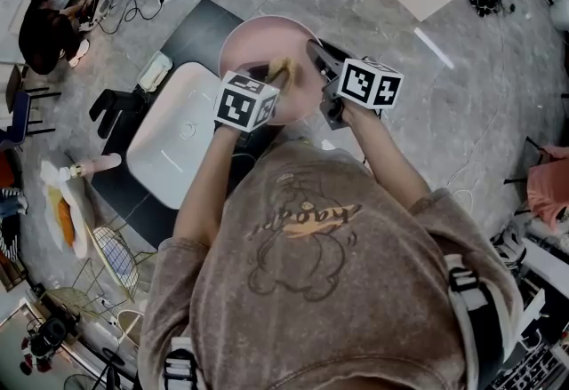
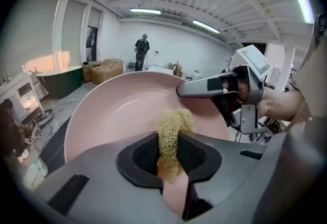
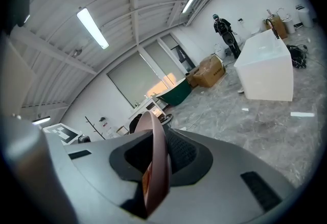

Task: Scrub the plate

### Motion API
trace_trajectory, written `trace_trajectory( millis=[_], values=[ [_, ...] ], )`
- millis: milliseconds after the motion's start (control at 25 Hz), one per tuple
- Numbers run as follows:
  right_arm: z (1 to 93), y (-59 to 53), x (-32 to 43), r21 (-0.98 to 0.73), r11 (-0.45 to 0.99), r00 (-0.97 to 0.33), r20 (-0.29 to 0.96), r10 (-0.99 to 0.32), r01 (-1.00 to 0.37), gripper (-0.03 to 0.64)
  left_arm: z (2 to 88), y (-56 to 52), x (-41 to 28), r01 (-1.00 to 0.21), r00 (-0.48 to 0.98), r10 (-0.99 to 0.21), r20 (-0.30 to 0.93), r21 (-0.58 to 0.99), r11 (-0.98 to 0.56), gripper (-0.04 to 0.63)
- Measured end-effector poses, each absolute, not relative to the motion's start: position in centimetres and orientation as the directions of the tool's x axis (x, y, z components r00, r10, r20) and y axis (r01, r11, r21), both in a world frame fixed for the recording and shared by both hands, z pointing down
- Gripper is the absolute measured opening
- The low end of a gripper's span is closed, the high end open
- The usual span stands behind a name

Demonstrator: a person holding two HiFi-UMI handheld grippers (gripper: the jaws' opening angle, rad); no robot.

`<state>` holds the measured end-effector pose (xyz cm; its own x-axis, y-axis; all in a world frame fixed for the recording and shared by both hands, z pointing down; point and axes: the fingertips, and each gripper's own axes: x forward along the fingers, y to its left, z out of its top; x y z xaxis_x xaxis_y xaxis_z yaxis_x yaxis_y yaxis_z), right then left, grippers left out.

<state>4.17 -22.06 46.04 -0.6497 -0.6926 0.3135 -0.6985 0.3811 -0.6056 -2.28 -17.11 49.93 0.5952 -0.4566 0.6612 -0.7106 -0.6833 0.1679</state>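
The left tongs (image 2: 171, 154) are clamped on a yellow mesh scrubber (image 2: 172, 128). Its free end rests against the face of the pink plate (image 2: 112, 110). The right tongs (image 3: 155, 167) are closed on the plate's rim, at about 2 o'clock in the left gripper view. The plate is held tilted, at 1 o'clock from the white basin (image 1: 169, 148).

Handling, judged:
- Plate: stiff, smooth and probably breakable, and likely slippery when wet. A single rim grip gives leverage, so keep scrubbing pressure moderate and close to the held edge.
- Scrubber: light, soft and compressible. Grip it at mid-body and leave the tuft free.
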Motion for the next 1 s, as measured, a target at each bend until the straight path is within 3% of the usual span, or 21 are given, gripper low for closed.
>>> trace_trajectory(
  millis=[200, 400, 600, 1000],
  values=[
    [46.2, -22.2, 4.6, -0.600, 0.389, -0.649, 0.304, -0.698, -0.699, 0.054, 47.9, -16.5, -1.3, -0.678, 0.671, -0.445, 0.593, 0.250, -0.691, 0.080],
    [46.7, -22.5, 5.1, -0.587, 0.378, -0.633, 0.319, -0.705, -0.716, 0.049, 44.1, -16.3, -3.4, -0.688, 0.703, -0.513, 0.492, 0.289, -0.666, 0.080],
    [47.2, -22.7, 5.6, -0.574, 0.377, -0.628, 0.333, -0.703, -0.727, 0.049, 41.9, -15.7, -7.1, -0.750, 0.659, -0.617, 0.430, 0.318, -0.580, 0.080],
    [49.3, -24.3, 3.0, -0.584, 0.399, -0.669, 0.369, -0.645, -0.707, 0.048, 41.3, -15.0, -11.5, -0.836, 0.547, -0.723, 0.422, 0.317, -0.448, 0.080]
  ],
)
